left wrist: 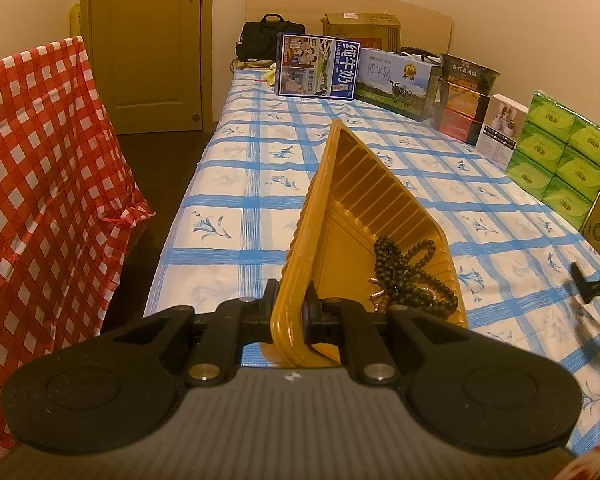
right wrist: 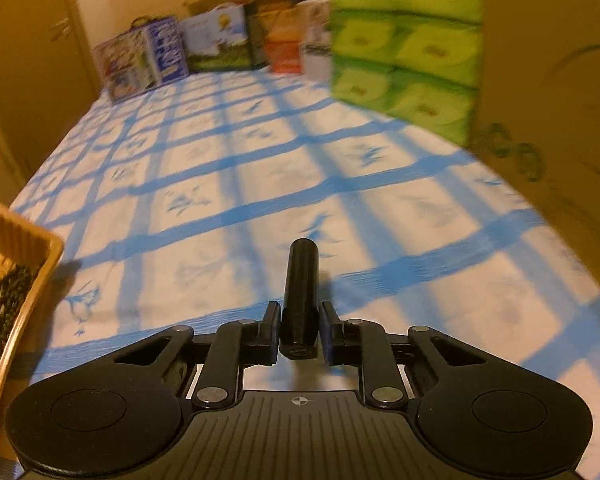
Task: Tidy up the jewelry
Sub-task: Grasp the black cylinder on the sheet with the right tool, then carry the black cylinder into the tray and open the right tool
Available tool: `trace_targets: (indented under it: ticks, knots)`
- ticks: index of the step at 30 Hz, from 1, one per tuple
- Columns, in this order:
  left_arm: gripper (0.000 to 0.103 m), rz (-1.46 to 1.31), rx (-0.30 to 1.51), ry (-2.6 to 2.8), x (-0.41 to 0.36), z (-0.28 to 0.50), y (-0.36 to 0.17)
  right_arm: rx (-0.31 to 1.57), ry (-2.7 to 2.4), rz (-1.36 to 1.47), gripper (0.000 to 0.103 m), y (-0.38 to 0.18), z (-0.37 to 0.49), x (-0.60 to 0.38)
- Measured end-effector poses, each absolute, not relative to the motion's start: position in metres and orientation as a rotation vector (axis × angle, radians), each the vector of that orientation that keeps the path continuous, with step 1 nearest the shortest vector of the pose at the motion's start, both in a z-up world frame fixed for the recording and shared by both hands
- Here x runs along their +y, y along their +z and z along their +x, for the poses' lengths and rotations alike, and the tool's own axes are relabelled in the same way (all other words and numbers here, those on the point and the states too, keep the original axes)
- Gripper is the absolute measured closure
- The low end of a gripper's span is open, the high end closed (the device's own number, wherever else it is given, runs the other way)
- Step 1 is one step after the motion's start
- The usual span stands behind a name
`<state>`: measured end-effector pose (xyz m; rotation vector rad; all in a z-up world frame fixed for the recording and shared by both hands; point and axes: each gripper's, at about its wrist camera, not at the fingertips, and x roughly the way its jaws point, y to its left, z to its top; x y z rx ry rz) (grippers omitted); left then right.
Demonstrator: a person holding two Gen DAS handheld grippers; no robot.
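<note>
Left gripper (left wrist: 292, 312): clamped on the near rim of the yellow tray (left wrist: 340, 200), tray tilted up, frame centre.
Beads (left wrist: 412, 276): dark strands heaped in the tray's lower right corner.
Right gripper (right wrist: 300, 328): narrow, closed around a black cylinder (right wrist: 302, 280), lower centre.
Surface: blue-checked cloth (right wrist: 260, 184).

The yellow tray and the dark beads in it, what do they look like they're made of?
Yellow tray: likely thin moulded plastic, semi-glossy, judging by its ribbed walls and thin rim. Dark beads: small round beads with a dull sheen, possibly wood or stone; the look leaves it open.
</note>
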<state>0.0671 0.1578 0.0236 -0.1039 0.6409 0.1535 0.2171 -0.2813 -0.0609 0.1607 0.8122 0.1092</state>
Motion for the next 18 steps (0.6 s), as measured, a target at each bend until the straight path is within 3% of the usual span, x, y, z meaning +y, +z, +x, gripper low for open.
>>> trace_targets:
  ticks: [8, 18]
  knots:
    - [0.094, -0.114, 0.644, 0.157, 0.157, 0.068, 0.023, 0.746, 0.079, 0.238, 0.083, -0.017, 0.204, -0.332]
    - [0.093, -0.179, 0.671, 0.196, 0.171, 0.059, 0.013, 0.741, 0.240, 0.253, 0.083, 0.001, 0.186, -0.281]
